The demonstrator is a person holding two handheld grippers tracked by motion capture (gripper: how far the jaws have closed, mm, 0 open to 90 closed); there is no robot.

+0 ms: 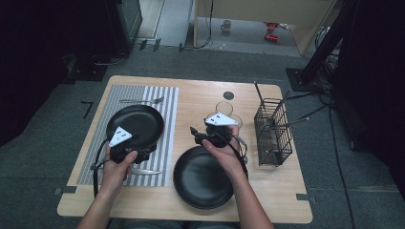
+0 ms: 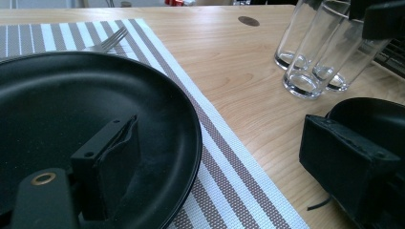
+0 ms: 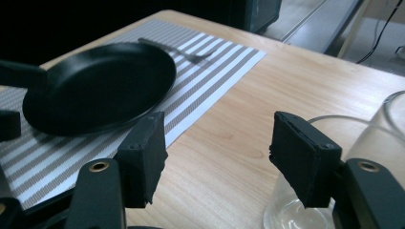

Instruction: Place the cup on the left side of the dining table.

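A black plate (image 1: 138,121) lies on the striped placemat (image 1: 165,102) at the left. My left gripper (image 1: 131,143) is at its near rim. In the left gripper view (image 2: 219,124) its jaws stand wide open, one pad resting inside that plate (image 2: 71,95), the other outside over the wood. My right gripper (image 1: 215,125) hovers at the clear glasses (image 1: 224,108) mid-table. In the right gripper view (image 3: 224,157) the jaws are open with bare wood between them. One glass (image 3: 291,214) sits at the right pad; whether that pad is inside it I cannot tell.
A second black plate (image 1: 203,179) lies at the front centre. A fork (image 1: 143,100) is beyond the left plate and a knife (image 1: 145,171) lies on the mat's near end. A wire basket (image 1: 273,136) with utensils stands at the right. Three glasses (image 2: 320,57) cluster together.
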